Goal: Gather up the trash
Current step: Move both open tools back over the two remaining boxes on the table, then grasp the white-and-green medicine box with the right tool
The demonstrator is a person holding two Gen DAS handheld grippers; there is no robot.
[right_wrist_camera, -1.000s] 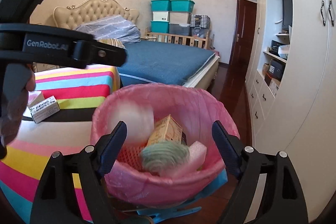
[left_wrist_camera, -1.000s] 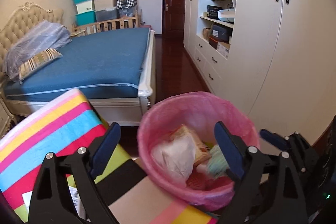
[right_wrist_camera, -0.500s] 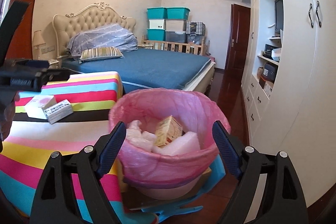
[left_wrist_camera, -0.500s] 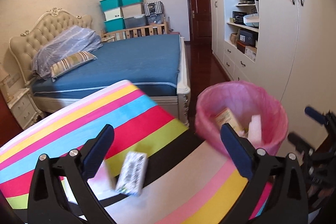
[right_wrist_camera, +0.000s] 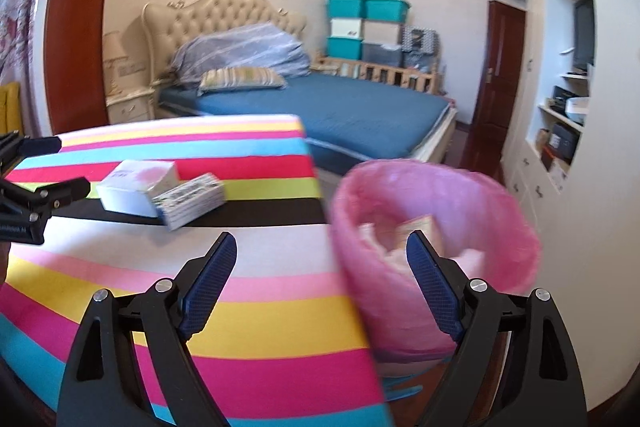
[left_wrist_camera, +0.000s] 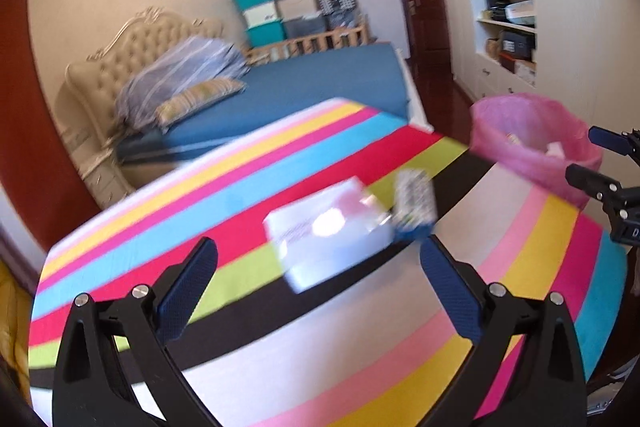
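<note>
A pink-lined trash bin stands beside the striped table's right edge and holds several pieces of trash; it also shows in the left wrist view. A white box and a small printed carton lie together on the table; they show in the right wrist view too, box and carton. My left gripper is open and empty, just short of the white box. My right gripper is open and empty, over the table edge next to the bin.
The striped tablecloth covers the table. A blue bed with pillows lies behind. White wardrobes with shelves line the right wall. A dark door and stacked storage boxes are at the back.
My left gripper has swung left from over the bin to the table, now facing the white box and carton. My right gripper has shifted left and back from the bin.
</note>
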